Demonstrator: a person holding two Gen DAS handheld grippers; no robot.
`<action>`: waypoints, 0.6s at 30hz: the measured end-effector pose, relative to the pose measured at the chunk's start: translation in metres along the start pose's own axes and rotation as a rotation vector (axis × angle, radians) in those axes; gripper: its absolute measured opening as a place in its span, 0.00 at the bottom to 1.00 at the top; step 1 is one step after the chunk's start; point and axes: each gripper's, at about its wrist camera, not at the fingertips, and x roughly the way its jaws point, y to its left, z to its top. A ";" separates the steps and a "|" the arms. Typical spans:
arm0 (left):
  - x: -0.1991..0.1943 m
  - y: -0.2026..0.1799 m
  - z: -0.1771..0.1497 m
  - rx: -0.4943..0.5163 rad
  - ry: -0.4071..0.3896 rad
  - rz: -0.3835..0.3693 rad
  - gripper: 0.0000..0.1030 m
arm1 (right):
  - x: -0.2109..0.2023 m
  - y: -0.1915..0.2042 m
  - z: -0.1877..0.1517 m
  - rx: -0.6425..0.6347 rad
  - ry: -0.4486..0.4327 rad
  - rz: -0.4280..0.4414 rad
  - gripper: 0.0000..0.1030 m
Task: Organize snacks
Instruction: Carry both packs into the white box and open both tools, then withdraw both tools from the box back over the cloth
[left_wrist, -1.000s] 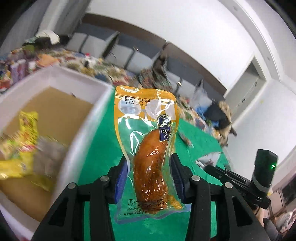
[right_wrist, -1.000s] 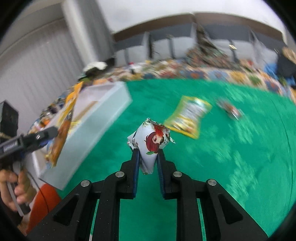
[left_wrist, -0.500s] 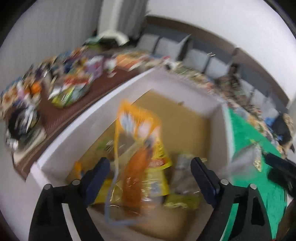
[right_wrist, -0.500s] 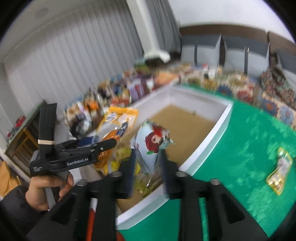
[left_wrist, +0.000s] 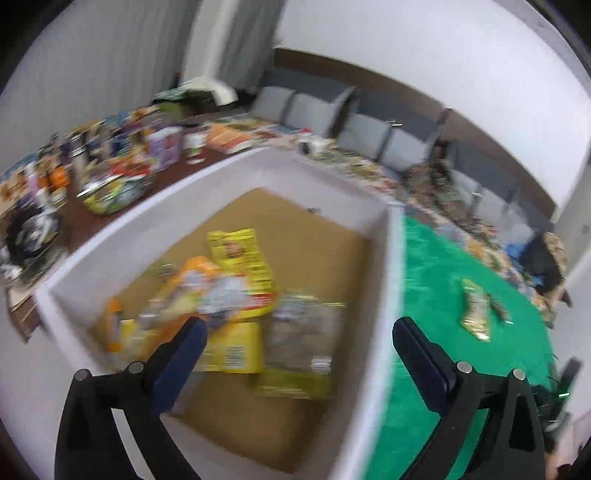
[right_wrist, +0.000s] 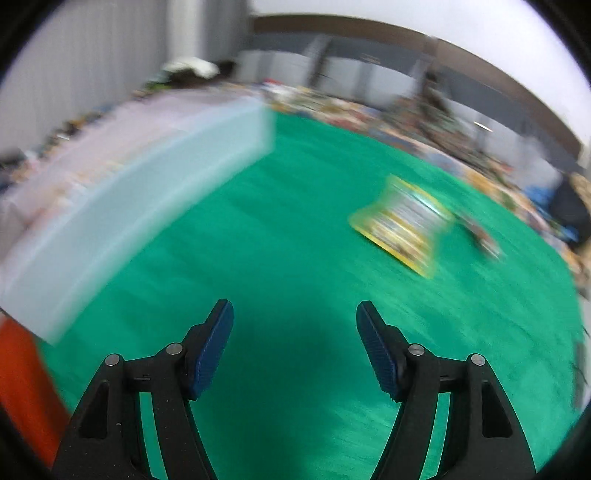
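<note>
L gripper (left_wrist: 295, 328), black w/ blue pads: jaws wide apart and opening, nothing btwn them. It hangs over the white rectangular box w/ brown cardboard floor (left_wrist: 373, 280). Box holds a blurred heap of snack packs at the near end: yellow printed pouch (left_wrist: 240, 254), orange-topped clear pouch (left_wrist: 192, 280), flat yellow pack w/ barcode (left_wrist: 232, 347), greyish clear bag (left_wrist: 306, 332); far end of floor bare.

R gripper (right_wrist: 295, 314), same build: jaws apart and opening, empty, over the green felt table cover (right_wrist: 295, 229). The white box sits to its left on the cover. Yellow-edged snack packet (right_wrist: 402, 225) lies on the green ahead-right, well apart from box; small dark wrapped item (right_wrist: 484, 240) just beside it, too blurred to ID.
</note>
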 end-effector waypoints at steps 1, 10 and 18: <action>0.000 -0.016 0.000 0.016 0.003 -0.030 0.97 | 0.003 -0.019 -0.014 0.013 0.018 -0.037 0.70; 0.030 -0.154 -0.025 0.193 0.105 -0.190 0.98 | -0.003 -0.160 -0.086 0.252 0.053 -0.212 0.70; 0.075 -0.225 -0.070 0.321 0.230 -0.191 0.98 | -0.002 -0.183 -0.109 0.370 0.051 -0.220 0.71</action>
